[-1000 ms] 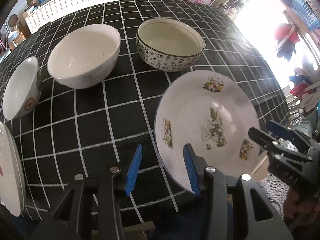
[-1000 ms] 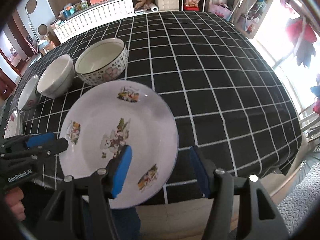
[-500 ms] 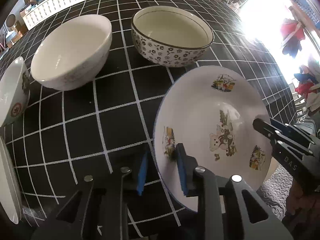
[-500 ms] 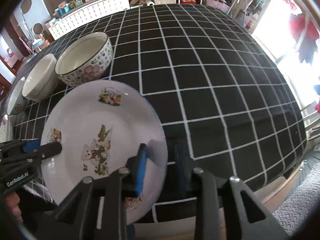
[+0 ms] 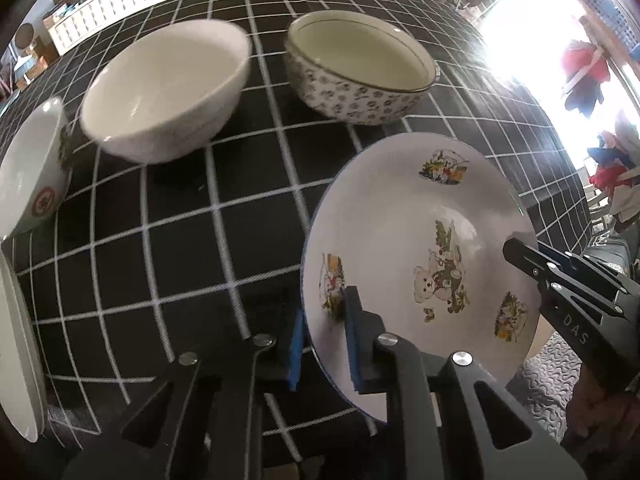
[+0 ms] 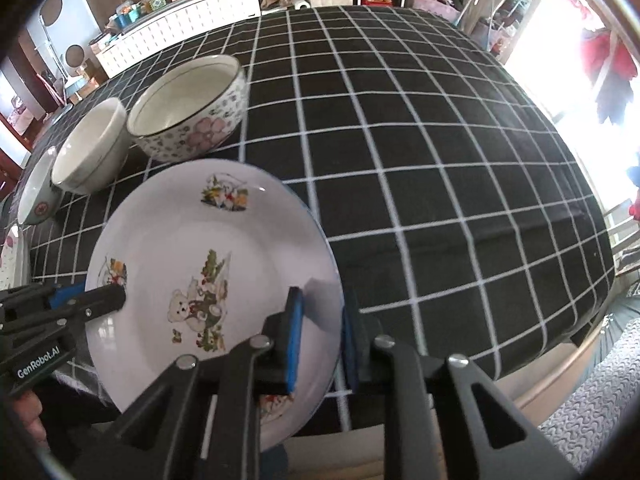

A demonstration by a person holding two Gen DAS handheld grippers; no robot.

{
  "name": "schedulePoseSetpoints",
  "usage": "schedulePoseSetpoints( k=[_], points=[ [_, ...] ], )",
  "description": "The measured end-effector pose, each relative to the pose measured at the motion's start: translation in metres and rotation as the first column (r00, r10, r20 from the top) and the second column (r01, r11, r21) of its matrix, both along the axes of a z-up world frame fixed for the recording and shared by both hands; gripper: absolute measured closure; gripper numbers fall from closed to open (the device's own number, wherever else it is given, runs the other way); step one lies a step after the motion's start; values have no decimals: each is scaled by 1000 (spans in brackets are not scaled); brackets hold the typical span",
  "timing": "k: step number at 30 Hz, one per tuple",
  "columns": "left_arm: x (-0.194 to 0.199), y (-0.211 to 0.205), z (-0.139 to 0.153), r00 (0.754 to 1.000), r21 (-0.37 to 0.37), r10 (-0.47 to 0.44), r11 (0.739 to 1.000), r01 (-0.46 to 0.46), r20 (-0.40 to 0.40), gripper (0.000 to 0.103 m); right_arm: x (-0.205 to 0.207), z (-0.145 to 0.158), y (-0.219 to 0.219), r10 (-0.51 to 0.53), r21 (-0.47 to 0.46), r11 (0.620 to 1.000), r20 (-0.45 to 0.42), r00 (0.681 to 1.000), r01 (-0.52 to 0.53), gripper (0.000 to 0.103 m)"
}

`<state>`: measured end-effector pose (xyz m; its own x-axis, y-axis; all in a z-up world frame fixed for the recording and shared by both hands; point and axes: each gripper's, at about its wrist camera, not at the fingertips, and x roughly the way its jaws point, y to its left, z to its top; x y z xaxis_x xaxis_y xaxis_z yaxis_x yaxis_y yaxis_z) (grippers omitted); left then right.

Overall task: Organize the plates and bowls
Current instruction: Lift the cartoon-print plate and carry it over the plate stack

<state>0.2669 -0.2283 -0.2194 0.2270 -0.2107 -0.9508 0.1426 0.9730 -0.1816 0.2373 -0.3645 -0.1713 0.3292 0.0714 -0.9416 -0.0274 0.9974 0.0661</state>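
Note:
A white plate with bear pictures point(image 5: 420, 220) point(image 6: 192, 240) lies at the near edge of the black checked tablecloth point(image 6: 440, 160) and overhangs it. My left gripper point(image 5: 324, 320) has its blue pads on either side of the plate's left rim, and its jaws are closing on it. My right gripper point(image 6: 320, 320) does the same at the right rim, one pad on the plate's face and one under the edge. Each gripper shows in the other's view: the right gripper point(image 5: 520, 252) and the left gripper point(image 6: 116, 296).
Behind the plate stand a flower-patterned bowl point(image 5: 360, 56) point(image 6: 188, 108), a plain white bowl point(image 5: 160, 80) point(image 6: 88, 148) and a small bowl with a red emblem point(image 5: 28, 168) point(image 6: 36, 196). Another plate point(image 5: 16, 340) lies at the far left. Shelves and clutter line the far wall.
Both grippers' jaws went from wide apart to narrow, closing onto opposite rims of the bear plate. The hands stayed almost in place.

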Motion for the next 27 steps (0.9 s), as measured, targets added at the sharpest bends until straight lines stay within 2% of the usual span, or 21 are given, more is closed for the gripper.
schedulePoseSetpoints(
  k=[12, 21, 27],
  points=[
    [-22, 80, 0, 995, 16, 103, 995, -103, -10, 87, -5, 2, 70, 101, 31, 995, -33, 994, -100, 81],
    [-42, 136, -2, 983, 18, 183, 983, -183, -10, 87, -4, -1, 125, 169, 14, 986, -48, 984, -168, 81],
    [-56, 179, 7, 978, 12, 210, 978, -210, 7, 87, -10, 11, 152, 193, 18, 981, -29, 981, -193, 81]
  ],
)
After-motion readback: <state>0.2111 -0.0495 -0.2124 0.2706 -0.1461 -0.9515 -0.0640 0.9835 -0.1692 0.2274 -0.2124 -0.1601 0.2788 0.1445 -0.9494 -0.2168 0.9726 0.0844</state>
